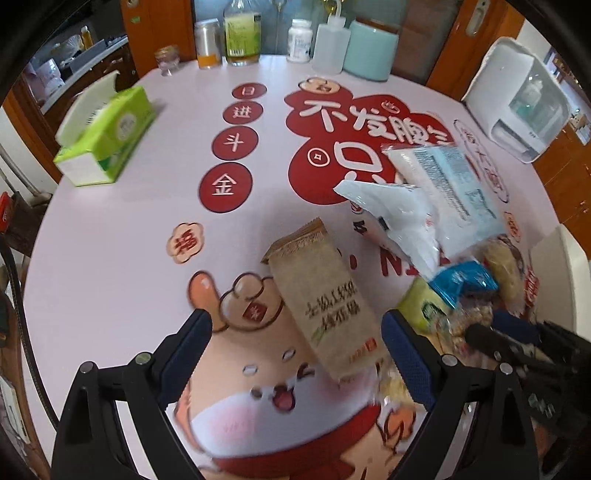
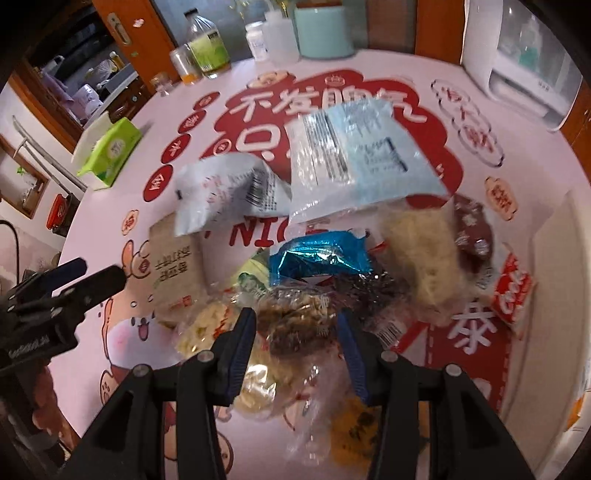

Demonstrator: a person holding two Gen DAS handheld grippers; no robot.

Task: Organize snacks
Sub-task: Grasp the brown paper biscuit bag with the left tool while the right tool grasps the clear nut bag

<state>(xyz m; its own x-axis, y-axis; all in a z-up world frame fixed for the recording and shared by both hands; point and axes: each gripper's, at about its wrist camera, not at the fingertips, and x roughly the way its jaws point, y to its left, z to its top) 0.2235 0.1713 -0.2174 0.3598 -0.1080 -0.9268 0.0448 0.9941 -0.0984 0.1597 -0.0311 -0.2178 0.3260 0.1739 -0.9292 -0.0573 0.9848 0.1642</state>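
A heap of snack packets lies on the pink printed table (image 1: 110,266). A brown paper packet (image 1: 325,302) lies between the fingers of my left gripper (image 1: 295,332), which is open above it. White and pale blue bags (image 1: 439,192) sit behind it, with a blue foil packet (image 2: 317,258) among them. My right gripper (image 2: 295,328) is part open around a clear bag of brown snacks (image 2: 295,325) in the heap. The right gripper also shows at the right of the left wrist view (image 1: 517,339). The left gripper shows at the left of the right wrist view (image 2: 74,280).
A green tissue box (image 1: 107,136) stands at the far left. Bottles and jars (image 1: 243,33), a mint canister (image 1: 373,48) and a white appliance (image 1: 517,99) line the far edge. A white tray (image 2: 550,295) stands right of the heap, by a red packet (image 2: 513,291).
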